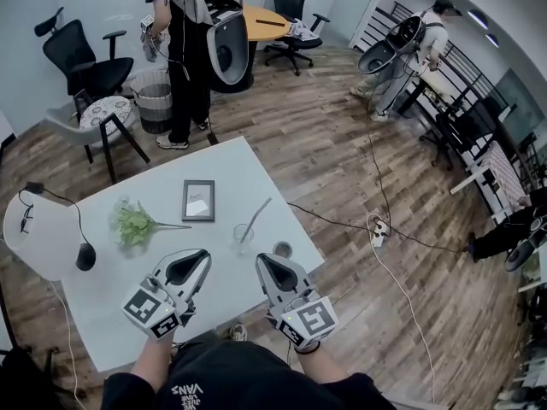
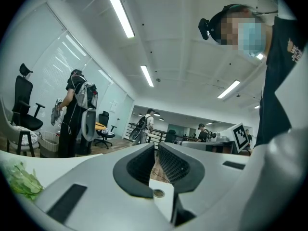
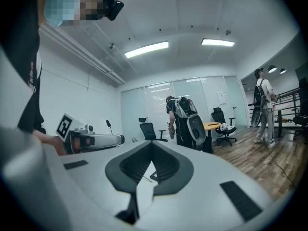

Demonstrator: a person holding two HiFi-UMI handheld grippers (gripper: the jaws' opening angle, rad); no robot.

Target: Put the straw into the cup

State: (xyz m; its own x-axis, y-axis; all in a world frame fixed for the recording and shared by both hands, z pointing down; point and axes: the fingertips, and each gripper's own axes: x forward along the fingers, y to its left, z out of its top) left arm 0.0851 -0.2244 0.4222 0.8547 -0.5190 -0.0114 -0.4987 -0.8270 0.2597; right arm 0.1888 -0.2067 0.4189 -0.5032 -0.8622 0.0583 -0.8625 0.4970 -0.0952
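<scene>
Right, wide white table (image 1: 244,165) first: smooth, flat, rectangular, set on wood-plank flooring. At its near edge, left gripper (image 1: 206,253) and right gripper (image 1: 260,258), side by side but apart: pale grey moulded shells, black ribbed pads, square-marker cubes at the back. Both pairs of jaws pinched together at the tips, gripping nothing, hovering short of the glassware. Further in, dark rectangular picture frame (image 1: 198,200) lying flat. Left of that, leafy green sprig (image 1: 132,224), soft and ruffled, thin stem pointing right. Just ahead of the grippers, small clear round cup (image 1: 243,237). Inside it already, slim pale straw (image 1: 256,213), leaning up and to the right. Beside the cup, tiny dark round disc (image 1: 282,249).
</scene>
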